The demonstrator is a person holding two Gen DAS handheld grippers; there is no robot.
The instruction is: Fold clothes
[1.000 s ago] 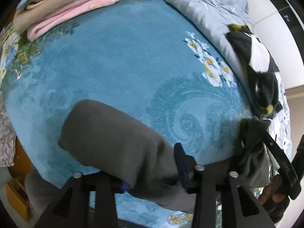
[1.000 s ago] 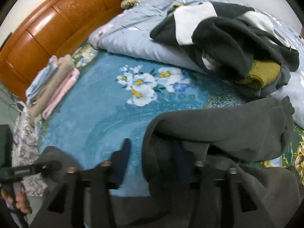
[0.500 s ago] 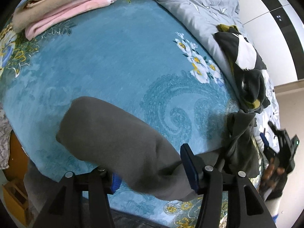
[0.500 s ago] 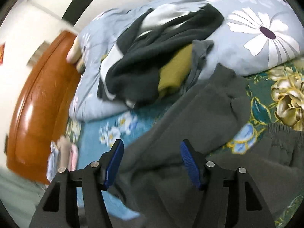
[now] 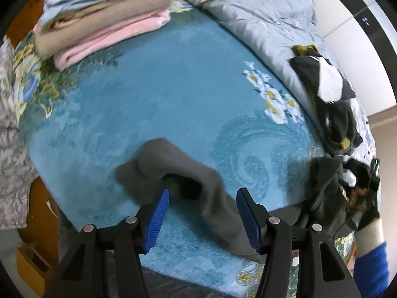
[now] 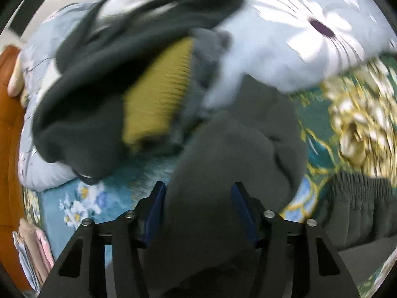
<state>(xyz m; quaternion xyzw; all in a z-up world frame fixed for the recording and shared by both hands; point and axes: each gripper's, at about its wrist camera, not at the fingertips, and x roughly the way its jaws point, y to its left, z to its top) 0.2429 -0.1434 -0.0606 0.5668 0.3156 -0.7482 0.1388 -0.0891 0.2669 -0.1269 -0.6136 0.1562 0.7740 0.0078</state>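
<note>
A dark grey garment (image 5: 188,181) lies on the blue floral bedspread (image 5: 153,99). In the left wrist view one end of it runs between the jaws of my left gripper (image 5: 202,211), which stand wide open, not pinching it. The garment's other end (image 6: 223,173) lies bunched between the open jaws of my right gripper (image 6: 196,211); this view is blurred. The right gripper and the hand holding it show at the right edge of the left wrist view (image 5: 364,193).
A folded stack of pink, beige and light blue clothes (image 5: 104,27) sits at the far left. A pile of black, white and mustard clothes (image 6: 129,79) lies on the grey floral quilt (image 5: 260,17). A wooden headboard (image 6: 10,136) is at the left.
Both grippers opened and let go of the grey garment. Its left end dropped onto the bedspread and shrank back. The right gripper swung toward the clothes pile.
</note>
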